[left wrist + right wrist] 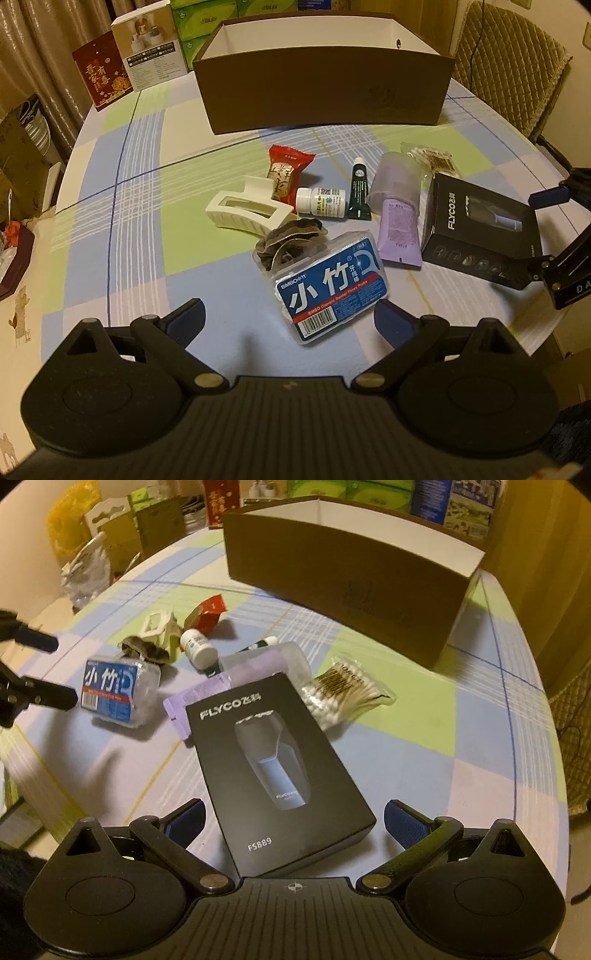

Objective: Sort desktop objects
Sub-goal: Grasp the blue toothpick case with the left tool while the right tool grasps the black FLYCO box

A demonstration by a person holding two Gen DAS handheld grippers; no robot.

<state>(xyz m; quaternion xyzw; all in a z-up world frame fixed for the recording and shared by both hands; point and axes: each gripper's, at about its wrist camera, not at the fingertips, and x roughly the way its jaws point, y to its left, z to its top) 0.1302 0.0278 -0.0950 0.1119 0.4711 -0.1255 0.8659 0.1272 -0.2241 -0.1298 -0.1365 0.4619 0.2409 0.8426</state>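
Observation:
A heap of small items lies on the checked tablecloth in front of a big brown box (325,92) (347,587). My left gripper (290,317) is open, its jaws either side of the near end of a blue dental floss pick box (330,286) (118,688). My right gripper (295,821) is open, its jaws straddling the near end of a black FLYCO shaver box (273,764) (480,230). Behind lie a white hair claw (247,210), a dark scrunchie (291,240), a red candy (288,173), a white pill bottle (321,203), a dark tube (358,194), a purple tube (397,218) and cotton swabs (343,692).
Cartons and green tissue packs (192,33) stand behind the brown box. A padded chair (517,66) is at the far right. Bags and boxes (110,539) crowd the table's left side. The table edge curves close on my right (554,775).

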